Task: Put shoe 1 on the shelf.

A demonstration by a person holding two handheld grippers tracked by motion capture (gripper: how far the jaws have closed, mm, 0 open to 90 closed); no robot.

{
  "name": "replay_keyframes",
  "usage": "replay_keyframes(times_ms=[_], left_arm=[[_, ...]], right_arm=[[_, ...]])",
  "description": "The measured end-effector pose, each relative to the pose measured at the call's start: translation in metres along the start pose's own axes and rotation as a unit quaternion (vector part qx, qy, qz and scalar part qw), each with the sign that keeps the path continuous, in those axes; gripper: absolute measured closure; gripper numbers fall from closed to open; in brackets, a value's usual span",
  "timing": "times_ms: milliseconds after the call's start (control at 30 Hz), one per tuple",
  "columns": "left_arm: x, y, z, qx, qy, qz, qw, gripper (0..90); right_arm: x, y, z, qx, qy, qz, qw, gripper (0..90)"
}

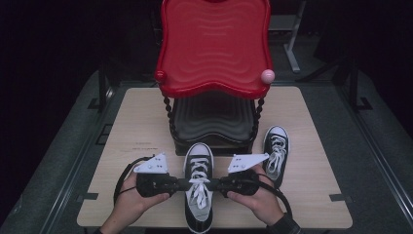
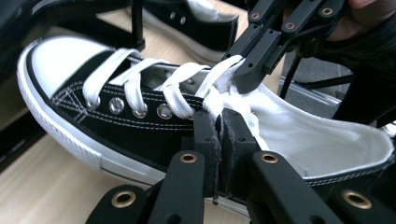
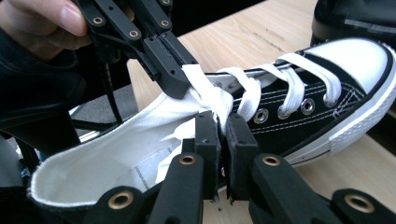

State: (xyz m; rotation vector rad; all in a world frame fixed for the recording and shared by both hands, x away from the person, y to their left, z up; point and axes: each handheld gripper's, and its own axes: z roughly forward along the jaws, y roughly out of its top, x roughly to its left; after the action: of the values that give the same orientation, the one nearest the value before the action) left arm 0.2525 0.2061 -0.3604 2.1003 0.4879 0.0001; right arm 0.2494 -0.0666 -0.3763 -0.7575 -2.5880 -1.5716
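A: High view first: where are your hands?

B: Both are at the six o'clock edge of the worktop [image 1: 146, 126]. My left hand-held gripper [image 1: 181, 184] and my right hand-held gripper [image 1: 218, 184] meet from nine and three o'clock over the near sneaker [image 1: 198, 214], whose toe points to twelve.

A: How far open is the left one?

B: In the left gripper view its jaws are pressed together, clenched on the white shoelace [image 2: 212, 100] at the top of the lacing, just over the shoe's opening. Across from it, my other hand-held gripper pinches the same bunch of lace.

A: And the right one?

B: In the right gripper view the right hand-held gripper [image 3: 223, 133] is squeezed tight on a white lace end [image 3: 219, 100] too, with only a sliver between the pads. The lace runs toward the eyelets at two o'clock.

A: Anything inside the shoe?

B: I see its white lining, nothing else I can make out.

A: What else is on the worktop?

B: A second sneaker [image 1: 275, 151] sits at two o'clock of the first, apart from it. A red tiered stand [image 1: 214, 48] rises at twelve, with a dark lower tray [image 1: 212, 119] under it.
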Motion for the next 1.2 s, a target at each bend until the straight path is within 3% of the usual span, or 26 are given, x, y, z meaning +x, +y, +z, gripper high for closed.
replay_keyframes(times_ms=[233,333,633,1000,1100,1200], left_arm=[[-0.005,0.016,-0.009,-0.017,0.001,0.018,0.9997,85.8],[-0.004,0.024,-0.013,-0.023,0.012,0.026,0.9993,85.8],[0.021,0.049,-0.021,-0.055,0.05,0.039,0.9965,86.4],[0.062,0.074,-0.017,-0.083,0.11,0.042,0.9896,87.1],[0.072,0.076,-0.013,-0.093,0.131,0.038,0.9863,87.2],[0.079,0.077,-0.009,-0.101,0.159,0.042,0.9812,87.3]], right_arm=[[0.006,0.013,-0.015,-0.015,-0.003,-0.016,0.9998,85.2],[0.004,0.02,-0.019,-0.022,-0.007,-0.024,0.9994,85.2],[-0.015,0.052,-0.019,-0.051,-0.036,-0.044,0.9971,85.4],[-0.049,0.087,-0.008,-0.071,-0.091,-0.052,0.992,85.6],[-0.058,0.093,-0.001,-0.078,-0.109,-0.052,0.9896,85.8],[-0.066,0.098,0.005,-0.085,-0.127,-0.052,0.9869,85.8]])
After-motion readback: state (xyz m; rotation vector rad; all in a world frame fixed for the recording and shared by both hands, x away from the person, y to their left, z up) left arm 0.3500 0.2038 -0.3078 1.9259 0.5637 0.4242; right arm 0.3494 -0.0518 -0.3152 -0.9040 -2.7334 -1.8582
